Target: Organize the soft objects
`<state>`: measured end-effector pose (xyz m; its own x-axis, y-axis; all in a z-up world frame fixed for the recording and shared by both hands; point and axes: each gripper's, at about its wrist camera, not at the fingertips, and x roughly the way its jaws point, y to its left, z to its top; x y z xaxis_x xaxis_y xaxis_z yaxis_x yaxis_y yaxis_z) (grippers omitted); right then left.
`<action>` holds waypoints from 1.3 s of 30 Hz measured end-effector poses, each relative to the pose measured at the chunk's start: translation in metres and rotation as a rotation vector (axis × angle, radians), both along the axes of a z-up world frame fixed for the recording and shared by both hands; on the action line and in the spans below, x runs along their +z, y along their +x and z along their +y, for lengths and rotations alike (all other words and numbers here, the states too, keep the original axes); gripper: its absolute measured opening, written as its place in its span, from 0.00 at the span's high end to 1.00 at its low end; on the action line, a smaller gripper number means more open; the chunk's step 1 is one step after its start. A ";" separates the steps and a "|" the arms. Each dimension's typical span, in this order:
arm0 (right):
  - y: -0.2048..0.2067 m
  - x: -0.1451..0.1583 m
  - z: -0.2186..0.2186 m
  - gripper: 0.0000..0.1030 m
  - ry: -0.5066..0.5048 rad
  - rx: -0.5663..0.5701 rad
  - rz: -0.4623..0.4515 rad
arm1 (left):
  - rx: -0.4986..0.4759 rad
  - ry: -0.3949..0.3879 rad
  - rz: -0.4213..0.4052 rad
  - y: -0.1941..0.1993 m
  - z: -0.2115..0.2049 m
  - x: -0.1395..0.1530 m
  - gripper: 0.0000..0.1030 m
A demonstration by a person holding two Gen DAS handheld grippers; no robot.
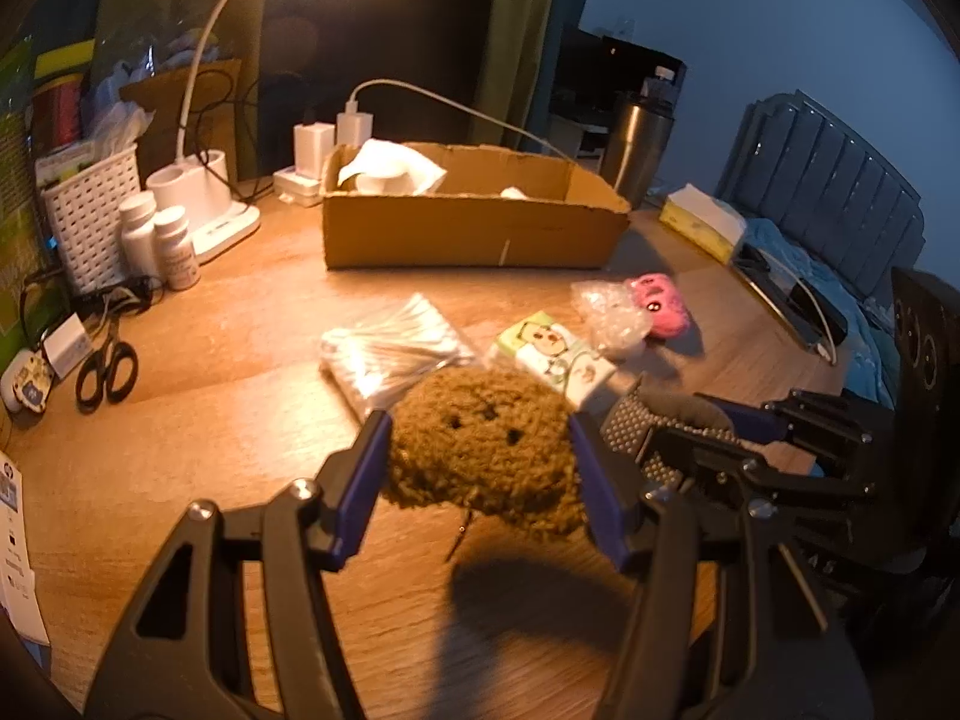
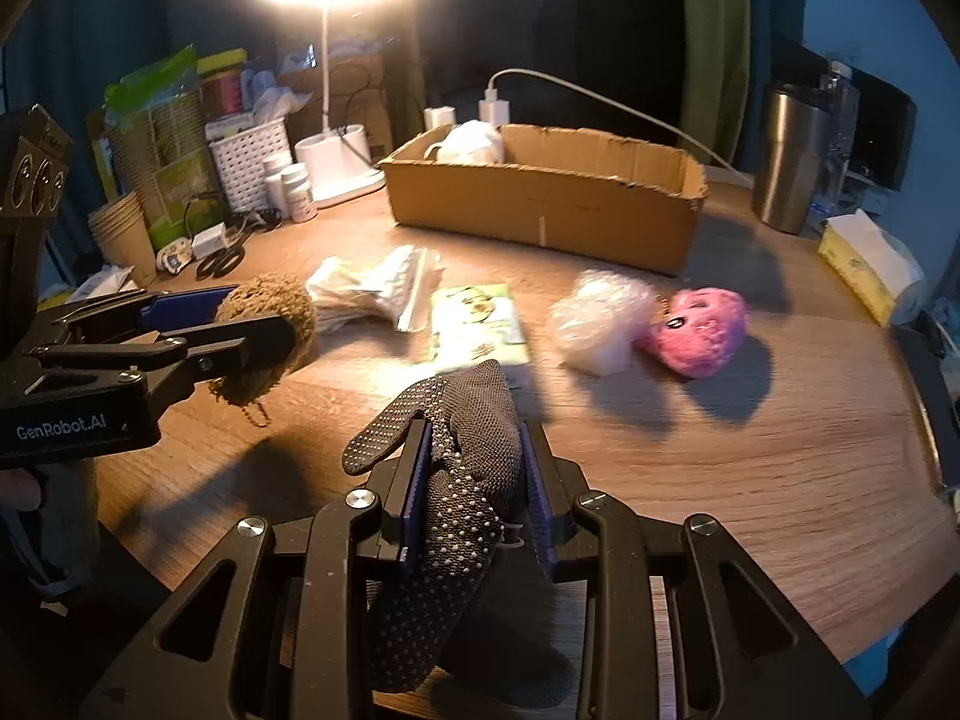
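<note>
Fuzzy brown plush [image 1: 486,444], dotted knit glove [image 2: 462,480]

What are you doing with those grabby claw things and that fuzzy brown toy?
A person is tidying soft things with two handheld grippers. The left gripper is clamped on a fuzzy brown plush, held above the wooden table. The right gripper is clamped on a dotted grey glove. A pink plush, a wad of clear wrap and some packets lie on the table in front of the cardboard box.
</note>
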<state>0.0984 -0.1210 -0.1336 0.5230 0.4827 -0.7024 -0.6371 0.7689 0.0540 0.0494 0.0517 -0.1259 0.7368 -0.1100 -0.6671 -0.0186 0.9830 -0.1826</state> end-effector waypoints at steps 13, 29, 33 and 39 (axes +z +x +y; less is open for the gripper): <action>0.014 0.035 -0.015 0.70 0.022 -0.044 -0.076 | -0.014 0.013 -0.095 0.004 -0.005 0.036 0.41; 0.034 0.087 -0.007 0.70 0.044 -0.037 -0.177 | 0.009 0.025 -0.237 0.014 0.005 0.095 0.41; 0.038 0.099 0.001 0.70 0.050 -0.025 -0.204 | 0.017 0.027 -0.258 0.019 0.012 0.103 0.41; 0.046 0.113 0.009 0.70 0.045 -0.015 -0.235 | 0.022 0.027 -0.286 0.025 0.019 0.115 0.41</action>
<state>0.1439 -0.1119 -0.0204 0.6772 0.5016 -0.5384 -0.6245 0.7787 -0.0601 0.0746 0.0708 -0.0112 0.8976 -0.0768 -0.4340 0.0082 0.9874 -0.1578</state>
